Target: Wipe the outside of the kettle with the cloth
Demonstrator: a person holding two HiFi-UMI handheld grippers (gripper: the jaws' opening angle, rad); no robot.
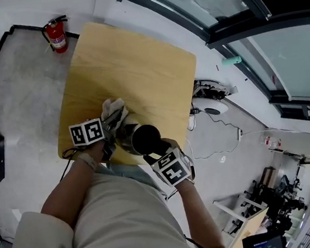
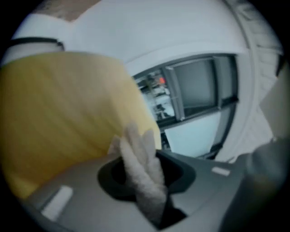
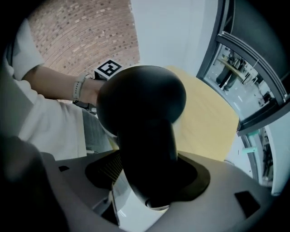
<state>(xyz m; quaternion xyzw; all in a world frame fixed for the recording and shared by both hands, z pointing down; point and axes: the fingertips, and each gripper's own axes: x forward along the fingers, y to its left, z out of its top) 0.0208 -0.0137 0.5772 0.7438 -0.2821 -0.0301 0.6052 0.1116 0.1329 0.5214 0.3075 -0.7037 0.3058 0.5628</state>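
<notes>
A pale wooden counter (image 1: 131, 67) stands on a grey floor (image 1: 21, 81). The left gripper (image 2: 144, 183) has its jaws clenched on the white cloth (image 2: 140, 158), just beside the kettle (image 1: 129, 136). The right gripper (image 3: 152, 181), jaws half apart, grasps the kettle's black handle (image 3: 145, 136); the steel body sits over the counter's near edge

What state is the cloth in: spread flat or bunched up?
Bunched up: the cloth sits crumpled between the left gripper's jaws.

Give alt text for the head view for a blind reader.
The right gripper grips a steel kettle by its black handle while the left gripper holds a white cloth beside it, over a light wooden table. A red fire extinguisher stands on the floor beyond.
</notes>
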